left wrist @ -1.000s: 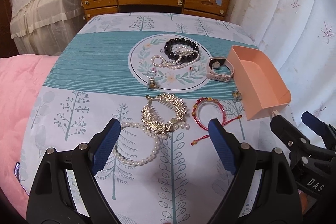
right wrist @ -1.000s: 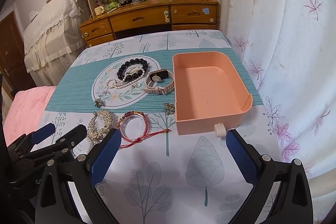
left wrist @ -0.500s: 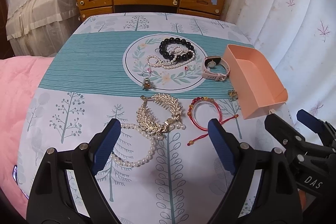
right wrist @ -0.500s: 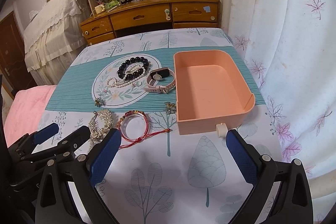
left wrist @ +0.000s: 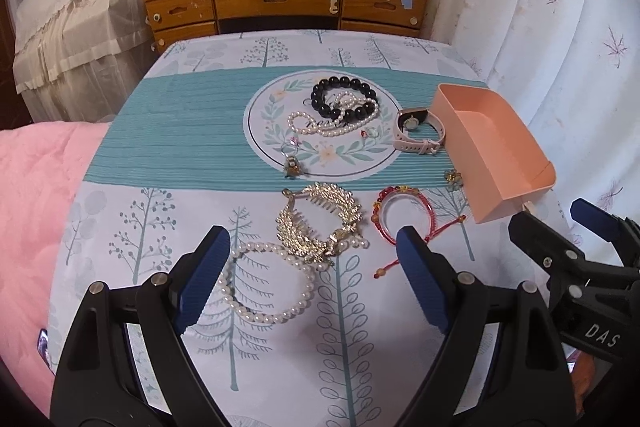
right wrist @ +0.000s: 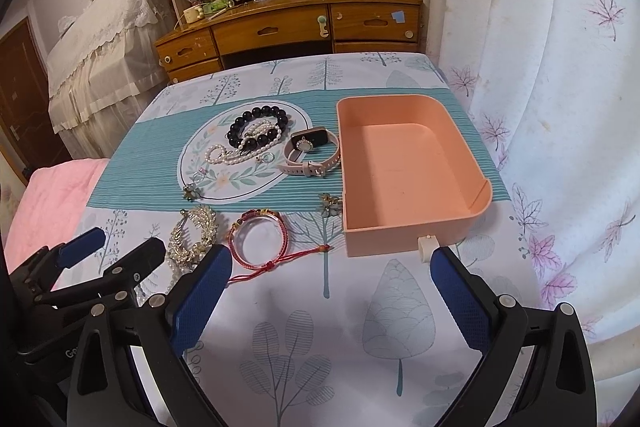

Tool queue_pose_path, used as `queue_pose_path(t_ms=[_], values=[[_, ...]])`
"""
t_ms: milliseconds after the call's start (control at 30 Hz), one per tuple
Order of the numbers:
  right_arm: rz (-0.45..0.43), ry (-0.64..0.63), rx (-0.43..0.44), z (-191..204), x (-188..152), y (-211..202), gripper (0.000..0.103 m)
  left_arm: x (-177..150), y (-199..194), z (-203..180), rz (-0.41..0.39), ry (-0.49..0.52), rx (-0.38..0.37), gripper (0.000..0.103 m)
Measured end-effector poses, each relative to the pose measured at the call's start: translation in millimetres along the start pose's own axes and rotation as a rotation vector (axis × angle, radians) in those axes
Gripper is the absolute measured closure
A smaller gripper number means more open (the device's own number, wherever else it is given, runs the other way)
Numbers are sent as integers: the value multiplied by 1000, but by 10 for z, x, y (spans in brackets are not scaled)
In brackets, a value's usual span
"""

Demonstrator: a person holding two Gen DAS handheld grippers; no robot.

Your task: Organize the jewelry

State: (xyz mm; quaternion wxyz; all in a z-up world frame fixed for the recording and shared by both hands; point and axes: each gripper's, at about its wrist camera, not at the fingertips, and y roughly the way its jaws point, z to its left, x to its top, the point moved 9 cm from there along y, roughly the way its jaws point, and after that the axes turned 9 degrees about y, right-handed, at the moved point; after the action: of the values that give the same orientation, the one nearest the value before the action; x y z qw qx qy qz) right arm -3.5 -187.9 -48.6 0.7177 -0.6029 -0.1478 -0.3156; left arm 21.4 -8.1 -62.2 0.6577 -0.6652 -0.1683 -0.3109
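Jewelry lies on a patterned cloth. A pearl bracelet (left wrist: 269, 281) and a gold leaf comb (left wrist: 320, 223) lie just ahead of my open, empty left gripper (left wrist: 314, 277). A red cord bracelet (left wrist: 400, 213) (right wrist: 259, 239) lies right of the comb. Farther off are a black bead bracelet (left wrist: 346, 101) (right wrist: 258, 127), a pearl strand (left wrist: 328, 121) and a pink watch (left wrist: 418, 129) (right wrist: 312, 151). An empty peach tray (right wrist: 452, 227) (left wrist: 504, 163) stands at the right. My right gripper (right wrist: 324, 295) is open and empty, near the tray's front wall.
Small charms and rings (left wrist: 293, 165) and a flower earring (right wrist: 331, 205) lie among the pieces. A pink quilt (left wrist: 32, 195) is at the left, a white curtain (right wrist: 560, 67) at the right, a wooden desk (left wrist: 280, 3) behind the table.
Both grippers have eased back and tilted up slightly, so the jewelry sits a little farther ahead in view. Both stay open; nothing on the cloth has moved.
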Motion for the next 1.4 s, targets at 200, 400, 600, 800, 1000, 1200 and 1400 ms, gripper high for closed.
queue_pose_path(t_ms=[200,400,600,800,1000,1200,1400], values=[[-10,-5,-5,24,7,23,2,32,11,154,-11,-17,-1,19],[2,-16,-6,40,-6,68,2,-1,39,365,17,-47,-1,19],[64,-53,19,114,-89,189,12,-181,156,610,107,-59,5,19],[228,-33,84,91,-365,590,34,-494,325,754,190,-74,-29,19],[304,4,98,9,-471,716,40,-678,478,818,240,-73,-38,20],[330,-59,180,401,-340,749,41,-678,565,771,260,-77,-86,32],[334,-137,128,615,-124,985,44,-668,596,776,278,-81,-103,35]])
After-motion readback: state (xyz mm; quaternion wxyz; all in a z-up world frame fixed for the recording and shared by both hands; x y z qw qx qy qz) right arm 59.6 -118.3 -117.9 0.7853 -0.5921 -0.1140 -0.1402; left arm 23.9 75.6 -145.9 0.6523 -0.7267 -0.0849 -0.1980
